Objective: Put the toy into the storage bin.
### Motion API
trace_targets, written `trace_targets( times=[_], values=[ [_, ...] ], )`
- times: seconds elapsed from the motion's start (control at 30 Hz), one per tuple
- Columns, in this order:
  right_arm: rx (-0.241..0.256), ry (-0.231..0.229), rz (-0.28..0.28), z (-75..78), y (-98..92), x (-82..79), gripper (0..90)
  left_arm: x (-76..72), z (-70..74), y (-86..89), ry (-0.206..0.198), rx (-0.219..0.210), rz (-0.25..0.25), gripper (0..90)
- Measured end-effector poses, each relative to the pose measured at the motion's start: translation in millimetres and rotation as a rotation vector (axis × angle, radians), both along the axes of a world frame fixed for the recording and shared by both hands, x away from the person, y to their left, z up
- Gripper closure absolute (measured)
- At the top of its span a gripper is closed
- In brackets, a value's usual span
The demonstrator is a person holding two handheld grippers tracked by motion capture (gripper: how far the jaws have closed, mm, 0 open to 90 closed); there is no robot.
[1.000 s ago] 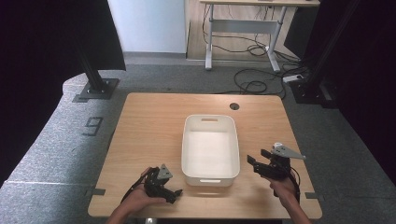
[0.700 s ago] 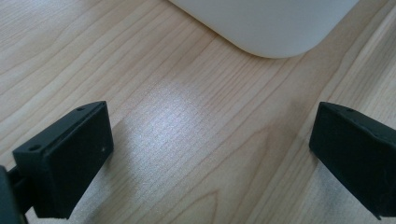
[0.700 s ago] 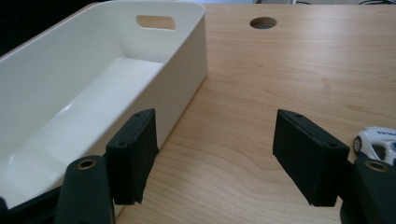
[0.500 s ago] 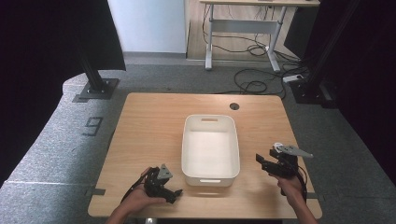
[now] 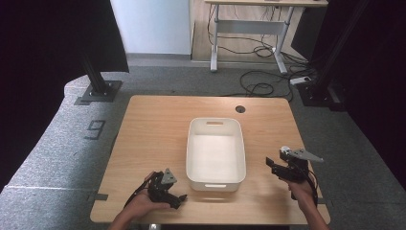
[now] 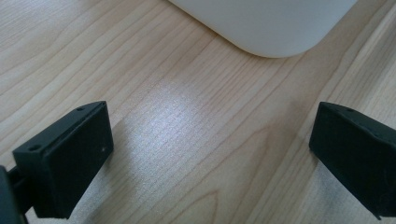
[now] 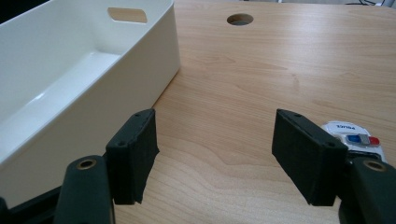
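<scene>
A white bin (image 5: 216,154) is sitting in the middle of the wood worktop (image 5: 153,129), w/ nothing in it. It has a slot handle at each short end.

The left gripper (image 5: 168,191) is resting low near the front edge, just left of the bin's near corner. Its jaws are spread wide w/ bare wood between them; in the left gripper view the bin's round corner (image 6: 271,23) is showing just ahead.

The right gripper (image 5: 286,168) is hanging to the right of the bin, apart from it. Its jaws are also spread wide, gripping nothing. In the right gripper view a small white tag (image 7: 355,135) is lying by the right jaw, w/ red and blue marks and tiny writing too blurry to read.

A round hole (image 5: 240,109) is showing near the worktop's far edge. On the grey floor at left, a "9" (image 5: 95,129) is marked.
</scene>
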State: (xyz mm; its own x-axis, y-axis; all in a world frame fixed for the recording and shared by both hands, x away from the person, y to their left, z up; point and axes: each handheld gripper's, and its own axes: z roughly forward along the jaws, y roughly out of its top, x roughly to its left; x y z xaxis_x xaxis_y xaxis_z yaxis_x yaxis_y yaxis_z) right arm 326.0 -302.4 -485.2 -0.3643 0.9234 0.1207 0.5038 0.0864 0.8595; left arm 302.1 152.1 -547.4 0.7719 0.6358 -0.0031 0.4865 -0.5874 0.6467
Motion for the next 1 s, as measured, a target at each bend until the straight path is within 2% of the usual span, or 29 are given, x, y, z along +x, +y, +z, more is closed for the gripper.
trace_targets(
  times=[0.43, 0.73, 1.0],
  values=[
    [-0.035, 0.027, -0.002, -5.4, -6.6, 4.5, 31.7, -0.1, 0.0, 0.0, -0.001, 0.000, 0.000, 0.0],
    [-0.064, 0.044, -0.026, -9.5, -12.0, 7.2, 31.3, 0.0, -0.1, 0.2, -0.001, 0.000, -0.001, 0.0],
    [-0.078, 0.032, -0.040, -10.6, -16.5, 7.9, 31.3, -0.1, 0.0, 0.2, 0.000, 0.000, -0.001, 0.0]
  ],
)
